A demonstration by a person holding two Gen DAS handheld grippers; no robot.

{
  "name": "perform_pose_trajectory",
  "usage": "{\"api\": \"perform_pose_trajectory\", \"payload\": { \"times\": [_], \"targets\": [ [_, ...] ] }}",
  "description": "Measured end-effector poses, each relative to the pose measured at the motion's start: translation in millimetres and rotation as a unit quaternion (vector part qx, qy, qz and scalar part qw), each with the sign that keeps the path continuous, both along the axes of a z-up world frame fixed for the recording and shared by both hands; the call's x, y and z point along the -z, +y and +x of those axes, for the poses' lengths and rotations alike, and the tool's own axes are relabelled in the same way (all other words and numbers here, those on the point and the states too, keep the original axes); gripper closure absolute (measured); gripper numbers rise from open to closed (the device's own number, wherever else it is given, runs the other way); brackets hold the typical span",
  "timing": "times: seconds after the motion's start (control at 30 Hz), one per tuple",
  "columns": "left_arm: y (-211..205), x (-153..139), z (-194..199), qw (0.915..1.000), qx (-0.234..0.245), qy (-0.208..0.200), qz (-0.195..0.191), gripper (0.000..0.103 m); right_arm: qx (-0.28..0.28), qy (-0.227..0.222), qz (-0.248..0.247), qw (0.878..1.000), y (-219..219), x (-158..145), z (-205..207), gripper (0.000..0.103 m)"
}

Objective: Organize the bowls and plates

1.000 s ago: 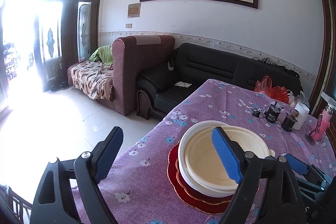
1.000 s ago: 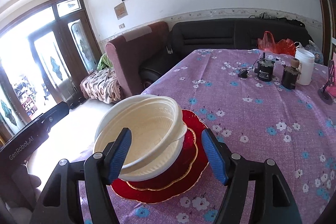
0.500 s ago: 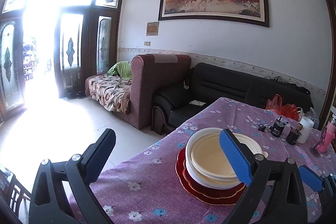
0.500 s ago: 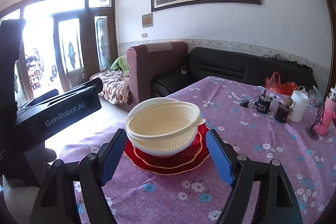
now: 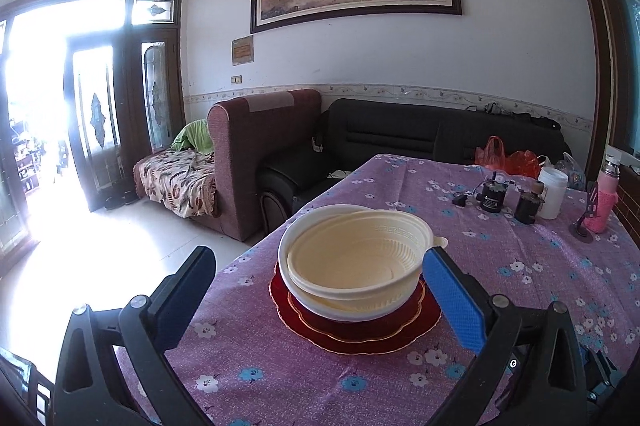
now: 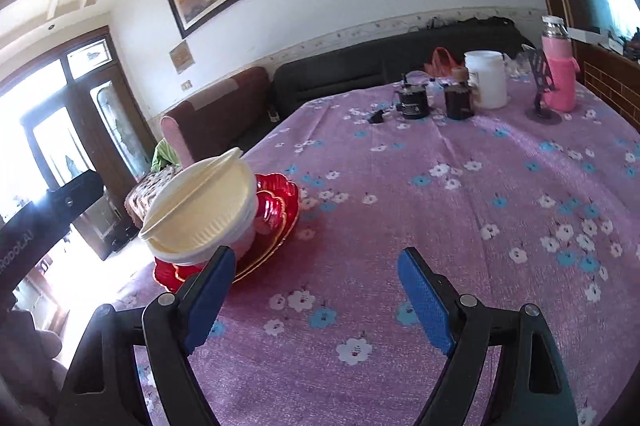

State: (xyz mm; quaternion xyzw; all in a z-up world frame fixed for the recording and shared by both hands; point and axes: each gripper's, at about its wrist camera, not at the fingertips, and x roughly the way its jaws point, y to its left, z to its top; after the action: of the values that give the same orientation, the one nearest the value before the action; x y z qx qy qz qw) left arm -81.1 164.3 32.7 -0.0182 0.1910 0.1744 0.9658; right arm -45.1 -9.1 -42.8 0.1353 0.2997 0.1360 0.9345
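Observation:
A cream bowl (image 5: 352,258) sits nested in a white bowl (image 5: 340,310), stacked on two red plates (image 5: 360,336) near the table's left edge. My left gripper (image 5: 316,290) is open and empty, drawn back in front of the stack, fingers to either side. In the right wrist view the same stack (image 6: 208,210) stands at the left on the red plates (image 6: 276,210). My right gripper (image 6: 316,290) is open and empty above bare tablecloth, to the right of the stack.
The table has a purple flowered cloth (image 6: 480,206). At its far end stand two dark jars (image 6: 416,102), a white container (image 6: 486,78), a pink bottle (image 6: 560,74) and a red bag (image 5: 504,162). Sofas (image 5: 280,154) lie beyond the left edge.
Both grippers have drawn back from the bowl stack. The right gripper has swung right, so the stack now lies left of its fingers. The stack stays put.

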Motion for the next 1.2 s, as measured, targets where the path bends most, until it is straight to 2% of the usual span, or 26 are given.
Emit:
{"api": "perform_pose_trajectory", "payload": {
  "times": [0.3, 0.5, 0.9, 1.2],
  "targets": [
    [-14.7, 7.4, 5.9, 0.9998, 0.01, 0.015, 0.003, 0.0, -0.007, 0.008, -0.015, 1.0, 5.0, 7.3, -0.3, 0.016],
    [-30.6, 6.4, 2.9, 0.9994, 0.024, 0.008, 0.025, 0.0, -0.01, 0.011, -0.016, 1.0, 4.9, 7.3, 0.1, 0.015],
    [-18.1, 9.4, 1.7, 0.9996, 0.024, 0.017, 0.0, 0.0, -0.02, -0.004, -0.05, 0.999, 18.7, 6.4, -8.8, 0.014],
    [-7.9, 5.2, -7.7, 0.9999, 0.014, -0.001, -0.01, 0.0, -0.035, -0.009, -0.075, 0.996, 32.8, 8.4, -15.1, 0.013]
  ]
}}
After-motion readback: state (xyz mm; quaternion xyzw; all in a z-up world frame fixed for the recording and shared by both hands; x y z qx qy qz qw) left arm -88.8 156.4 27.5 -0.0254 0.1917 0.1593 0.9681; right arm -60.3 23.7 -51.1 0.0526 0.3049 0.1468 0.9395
